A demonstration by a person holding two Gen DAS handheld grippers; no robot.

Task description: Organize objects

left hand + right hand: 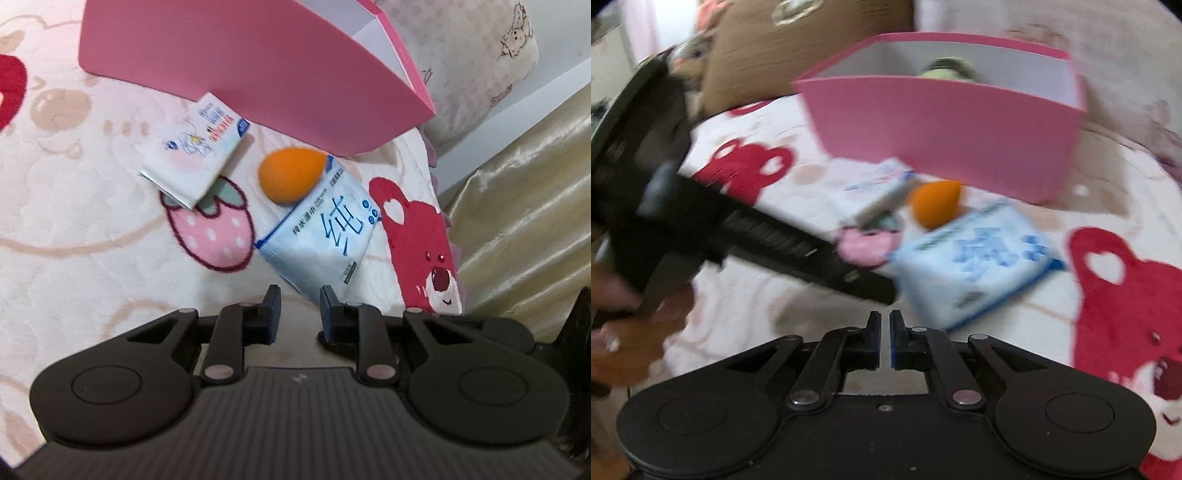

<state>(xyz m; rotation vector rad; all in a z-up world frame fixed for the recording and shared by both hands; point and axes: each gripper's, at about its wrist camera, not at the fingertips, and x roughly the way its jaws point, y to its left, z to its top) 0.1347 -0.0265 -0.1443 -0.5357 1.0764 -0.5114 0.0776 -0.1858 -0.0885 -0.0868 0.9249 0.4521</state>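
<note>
An open pink box point(258, 55) point(942, 125) stands on the patterned bedcover point(74, 184). In front of it lie a small tissue pack point(195, 147) point(875, 184), an orange egg-shaped sponge point(290, 175) point(934, 205) and a blue-and-white wet-wipes pack point(321, 236) point(975, 258). The sponge leans on the wipes pack. My left gripper point(300, 299) point(882, 290) sits just short of the wipes pack's near corner, jaws drawn close with nothing between them. The right gripper point(885, 321) is shut and empty, a little nearer than the pack's left end. Something green point(947, 68) lies in the box.
A printed pillow point(480, 55) lies behind the box, and gold satin fabric point(524, 203) hangs past the bed's right edge. A brown cushion point(798, 48) stands at the back left. A person's hand point(628, 332) holds the left gripper's handle.
</note>
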